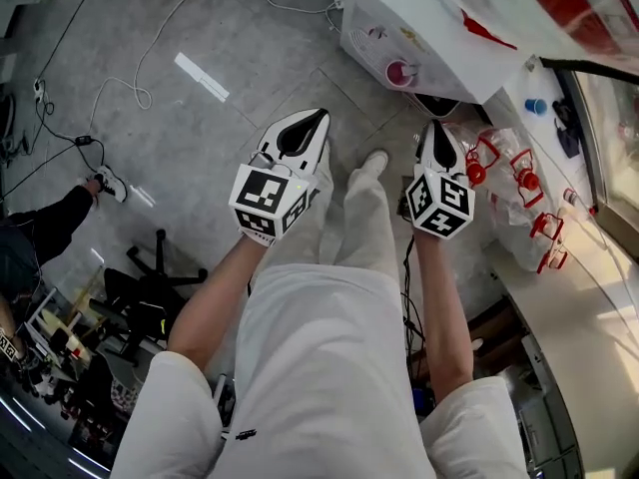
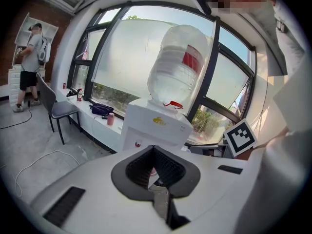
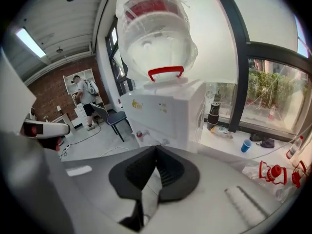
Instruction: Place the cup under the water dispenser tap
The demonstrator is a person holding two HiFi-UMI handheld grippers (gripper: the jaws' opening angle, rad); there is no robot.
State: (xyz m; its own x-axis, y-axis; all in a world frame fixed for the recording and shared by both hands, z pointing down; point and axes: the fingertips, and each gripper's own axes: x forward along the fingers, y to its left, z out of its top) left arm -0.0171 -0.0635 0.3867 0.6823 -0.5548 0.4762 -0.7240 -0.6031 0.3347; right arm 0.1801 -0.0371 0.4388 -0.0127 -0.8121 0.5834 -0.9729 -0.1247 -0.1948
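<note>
L gripper [image 2: 154, 152], R gripper [image 3: 156, 150]: fingers shut, empty. Cup [image 1: 399, 73] upper right, at dispenser [image 1: 389, 18] front. Prob. next: open fingers, approach level, grip mid-wall w/o tipping.

The pink cup [image 1: 401, 73] stands upright, mouth up, at the front face of the white water dispenser [image 1: 439, 38], near its red tap [image 3: 141, 134].

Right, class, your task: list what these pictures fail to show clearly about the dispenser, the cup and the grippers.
1. Head view: the bottle is blurred and cut off by the top edge.
2. Head view: the pink cup is too small to tell exactly where it stands.
3. Left gripper view: the left gripper hides the dispenser below its red tap.
4. Right gripper view: the right gripper hides the same part.
</note>
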